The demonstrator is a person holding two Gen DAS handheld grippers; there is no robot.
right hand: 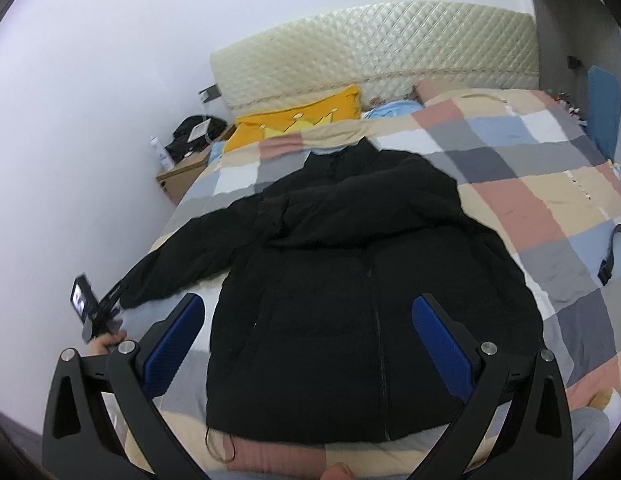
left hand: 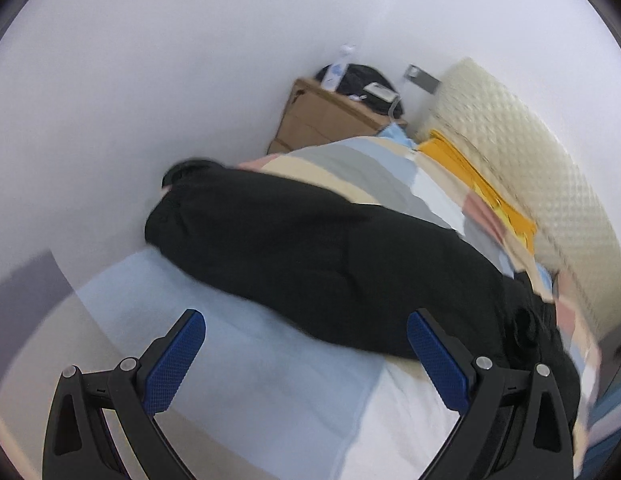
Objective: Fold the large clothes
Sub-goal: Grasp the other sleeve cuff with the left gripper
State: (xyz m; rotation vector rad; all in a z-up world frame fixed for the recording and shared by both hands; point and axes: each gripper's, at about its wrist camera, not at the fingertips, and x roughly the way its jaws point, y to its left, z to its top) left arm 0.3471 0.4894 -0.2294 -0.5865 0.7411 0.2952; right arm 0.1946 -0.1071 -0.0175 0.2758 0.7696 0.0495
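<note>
A large black puffer jacket (right hand: 350, 280) lies flat, front up, on a checked quilt (right hand: 530, 184). Its collar points to the headboard and its hem to me. Its left sleeve stretches out to the bed's left edge; the right sleeve is folded over the chest. My right gripper (right hand: 308, 320) is open and empty above the hem. In the left wrist view the outstretched sleeve (left hand: 310, 256) lies across the bed. My left gripper (left hand: 306, 332) is open and empty, hovering just short of that sleeve. The left gripper also shows in the right wrist view (right hand: 106, 308) near the cuff.
A quilted cream headboard (right hand: 374, 56) stands at the far end with a yellow pillow (right hand: 298, 116). A wooden nightstand (right hand: 182, 176) with a bottle and a black bag stands at the left by the white wall. A black strap (right hand: 614, 252) lies on the quilt's right side.
</note>
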